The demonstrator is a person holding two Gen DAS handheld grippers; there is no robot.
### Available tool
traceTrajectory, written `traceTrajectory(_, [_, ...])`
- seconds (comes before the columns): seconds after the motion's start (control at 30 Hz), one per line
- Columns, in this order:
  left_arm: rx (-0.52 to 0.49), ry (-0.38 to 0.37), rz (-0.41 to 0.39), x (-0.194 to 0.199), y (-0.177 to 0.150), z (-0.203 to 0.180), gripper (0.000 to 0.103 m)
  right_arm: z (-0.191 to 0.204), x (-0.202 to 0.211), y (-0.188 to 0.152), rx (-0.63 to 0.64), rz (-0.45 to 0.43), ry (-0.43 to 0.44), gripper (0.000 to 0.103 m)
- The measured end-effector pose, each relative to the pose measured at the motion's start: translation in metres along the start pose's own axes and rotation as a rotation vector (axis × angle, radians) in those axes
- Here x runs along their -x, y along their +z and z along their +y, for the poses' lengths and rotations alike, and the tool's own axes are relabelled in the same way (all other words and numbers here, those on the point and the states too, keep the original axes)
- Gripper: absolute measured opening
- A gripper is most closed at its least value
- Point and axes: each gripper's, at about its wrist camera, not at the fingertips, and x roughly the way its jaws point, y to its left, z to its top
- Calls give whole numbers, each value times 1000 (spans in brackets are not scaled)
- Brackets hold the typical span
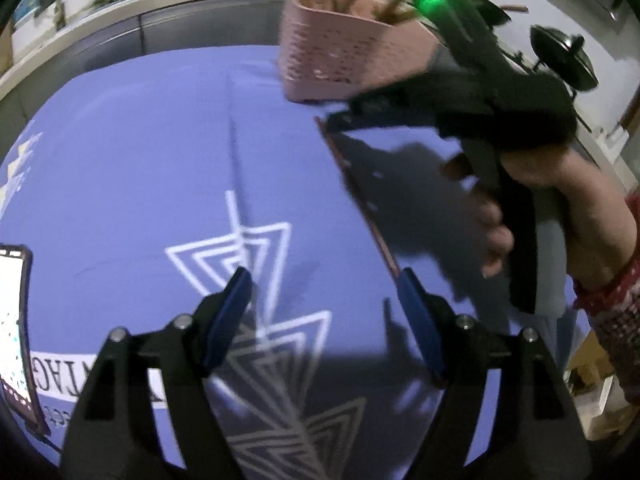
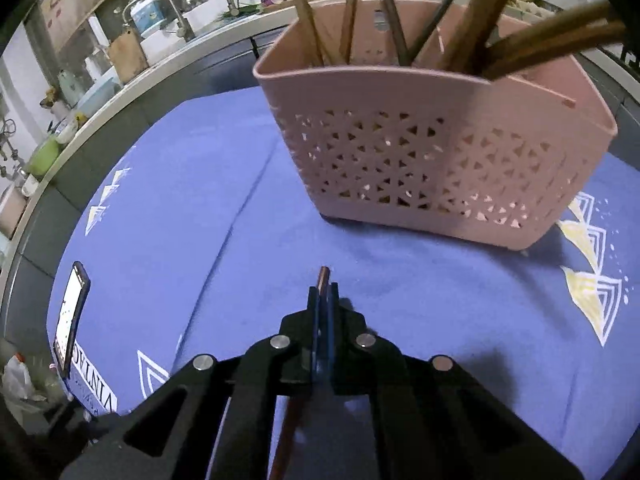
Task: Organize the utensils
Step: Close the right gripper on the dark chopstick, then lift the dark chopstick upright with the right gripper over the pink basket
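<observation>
Right gripper (image 2: pixel 323 300), jaws clamped on a brown chopstick (image 2: pixel 322 276) whose long axis runs through them toward 12 o'clock, faces the pink utensil basket (image 2: pixel 432 160) at 1 o'clock, near; left gripper (image 1: pixel 326 300) apart, empty.

pink holder (image 2: pixel 432 152): 1 | chopstick in tool (image 2: pixel 323 276): 1 | phone (image 2: pixel 71 312): 1 | tools: 2

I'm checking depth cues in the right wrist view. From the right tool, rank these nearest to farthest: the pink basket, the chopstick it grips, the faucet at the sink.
1. The chopstick, clamped in the right tool itself, tip poking forward.
2. The pink basket, ahead and slightly right on the blue cloth.
3. The faucet, far back left on the counter.
</observation>
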Motion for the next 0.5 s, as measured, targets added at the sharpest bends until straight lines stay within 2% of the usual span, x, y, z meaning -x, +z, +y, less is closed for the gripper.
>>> traceTrajectory(0.13, [48, 18, -14, 4, 3, 25, 72, 0, -3, 0, 14, 13, -22, 13])
traceTrajectory(0.27, [91, 24, -42, 12, 10, 45, 72, 11, -8, 0, 62, 39, -30, 35])
traceTrajectory(0.3, [96, 27, -47, 14, 10, 48, 72, 15, -9, 0, 82, 42, -47, 35])
traceTrajectory(0.43, [121, 39, -59, 15, 11, 62, 72, 23, -11, -3, 137, 50, -86, 35])
traceTrajectory(0.47, [128, 42, -61, 15, 10, 64, 72, 25, -11, -4, 155, 54, -97, 32])
traceTrajectory(0.5, [137, 43, -62, 16, 10, 69, 72, 27, -12, -5, 169, 55, -98, 16])
